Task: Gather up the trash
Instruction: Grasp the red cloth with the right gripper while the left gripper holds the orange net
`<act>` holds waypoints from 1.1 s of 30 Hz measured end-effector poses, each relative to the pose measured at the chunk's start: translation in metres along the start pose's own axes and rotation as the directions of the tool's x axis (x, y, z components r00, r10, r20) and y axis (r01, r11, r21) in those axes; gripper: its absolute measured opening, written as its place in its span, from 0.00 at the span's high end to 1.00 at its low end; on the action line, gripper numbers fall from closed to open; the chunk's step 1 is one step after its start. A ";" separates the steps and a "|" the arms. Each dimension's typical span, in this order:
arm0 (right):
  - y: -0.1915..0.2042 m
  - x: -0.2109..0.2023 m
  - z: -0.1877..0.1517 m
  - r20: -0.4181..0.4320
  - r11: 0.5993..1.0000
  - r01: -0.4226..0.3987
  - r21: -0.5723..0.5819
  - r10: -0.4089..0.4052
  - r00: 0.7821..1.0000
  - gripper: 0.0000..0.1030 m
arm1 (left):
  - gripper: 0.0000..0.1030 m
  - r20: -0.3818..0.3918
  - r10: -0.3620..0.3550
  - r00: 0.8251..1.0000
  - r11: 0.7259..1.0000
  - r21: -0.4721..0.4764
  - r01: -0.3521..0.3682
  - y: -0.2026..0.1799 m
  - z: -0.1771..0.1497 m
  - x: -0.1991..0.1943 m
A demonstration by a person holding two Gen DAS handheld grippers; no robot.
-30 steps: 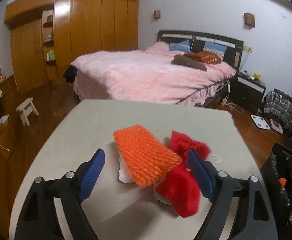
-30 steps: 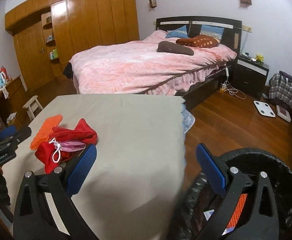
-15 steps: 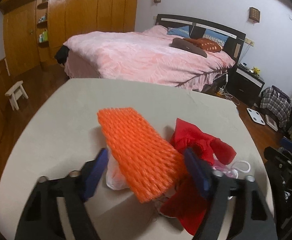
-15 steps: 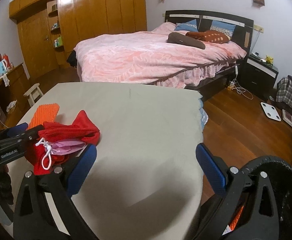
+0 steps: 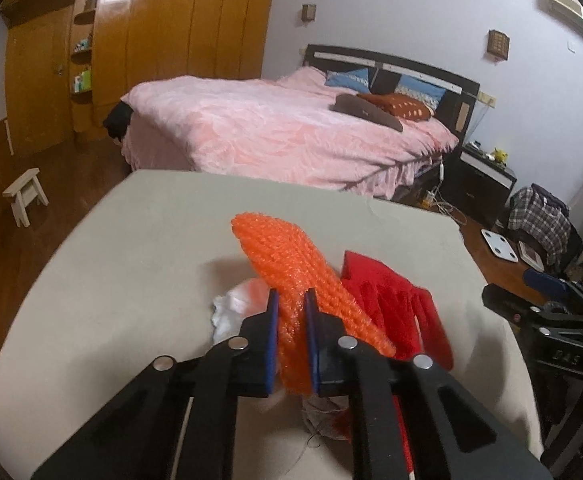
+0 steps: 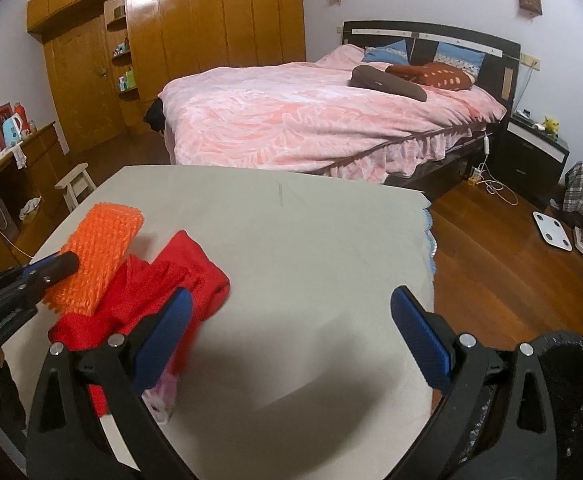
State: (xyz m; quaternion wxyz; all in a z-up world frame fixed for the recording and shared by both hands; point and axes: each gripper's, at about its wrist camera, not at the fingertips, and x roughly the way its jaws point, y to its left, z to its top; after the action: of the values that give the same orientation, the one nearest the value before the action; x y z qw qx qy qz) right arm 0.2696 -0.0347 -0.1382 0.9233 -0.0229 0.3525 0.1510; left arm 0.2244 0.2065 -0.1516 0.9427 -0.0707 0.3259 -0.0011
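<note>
The left gripper [image 5: 291,316] had just closed, its pads clamped on the near end of the orange foam net [image 5: 291,272], which lay across the red cloth bag [image 5: 395,308] on the table [image 5: 131,248]. The right gripper [image 6: 291,328] hung with fingers apart over bare tabletop. The net was soft and springy — it could slip free on lifting, or drag the white scrap [image 5: 231,308] beside it along.

Bare table [image 6: 311,240] is lying open ahead and to the right of the right claw [image 6: 291,336]; a red cloth [image 6: 187,276] and orange foam net [image 6: 95,256] are crowding its left.
</note>
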 end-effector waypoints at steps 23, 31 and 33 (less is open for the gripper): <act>0.056 0.075 0.011 -0.142 0.986 -0.153 -0.058 0.144 0.979 0.35 | 0.88 0.028 0.072 0.997 0.997 -0.023 -0.071 0.043 0.004 -0.002; 0.056 0.071 0.015 -0.156 0.967 -0.253 -0.037 0.245 0.957 0.85 | 0.88 0.035 0.067 0.997 0.997 -0.032 -0.066 0.042 0.007 -0.004; 0.052 0.062 0.020 -0.128 0.966 -0.255 -0.037 0.248 0.960 0.86 | 0.88 0.043 0.068 0.997 0.997 -0.034 -0.066 0.041 0.009 -0.007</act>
State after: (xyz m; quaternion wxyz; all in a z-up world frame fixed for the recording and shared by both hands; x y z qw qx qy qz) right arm 0.3111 0.0343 -0.1605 0.8723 -0.0113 0.4043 0.2747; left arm 0.2224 0.2482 -0.1457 0.9479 -0.0750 0.3073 0.0373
